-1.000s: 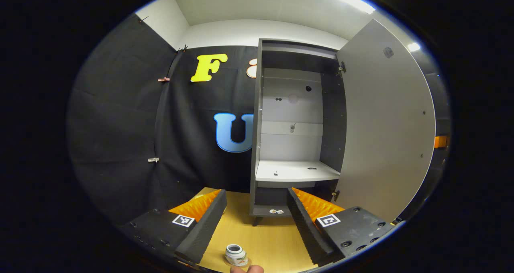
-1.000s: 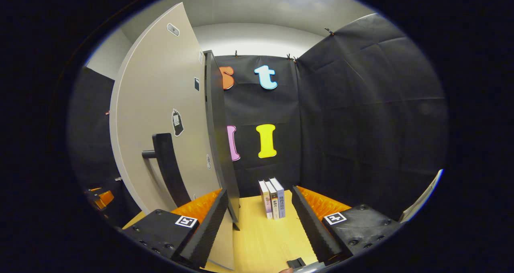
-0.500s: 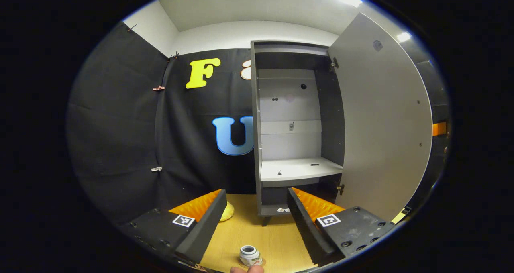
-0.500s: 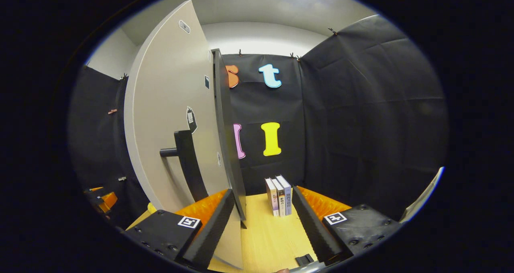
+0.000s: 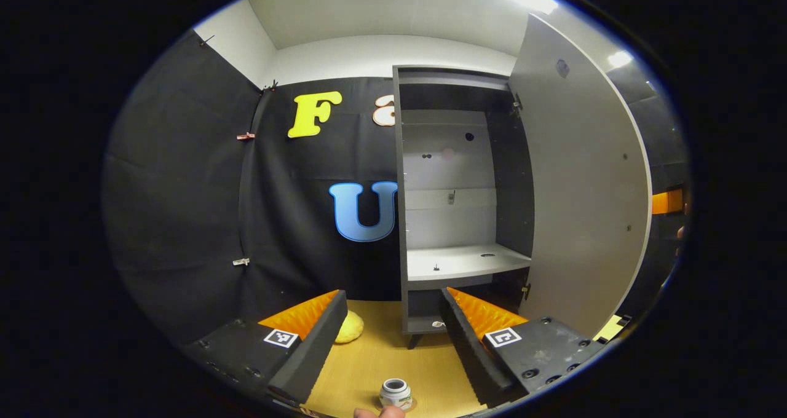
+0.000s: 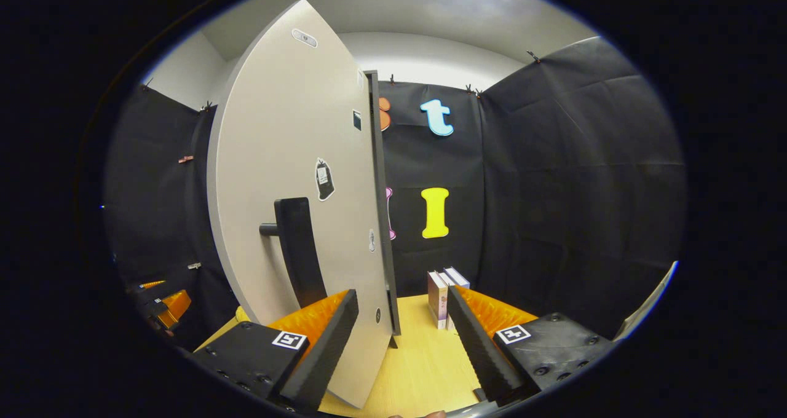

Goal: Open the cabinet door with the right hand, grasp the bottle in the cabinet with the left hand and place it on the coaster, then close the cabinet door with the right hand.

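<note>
While my 2 grippers hang spread and empty above the light wooden tabletop [image 5: 369,369], the tall dark-grey cabinet [image 5: 458,184] stands with its pale grey door [image 6: 295,178] swung wide, its white shelf [image 5: 464,261] bare. My right gripper [image 6: 399,338] faces the door's edge, beside its black bar handle [image 6: 298,249]. Below my left gripper [image 5: 393,338], the small white bottle [image 5: 395,392] sits on the round coaster [image 5: 411,402]. 3 upright books [image 6: 444,289] stand farther back.
</note>
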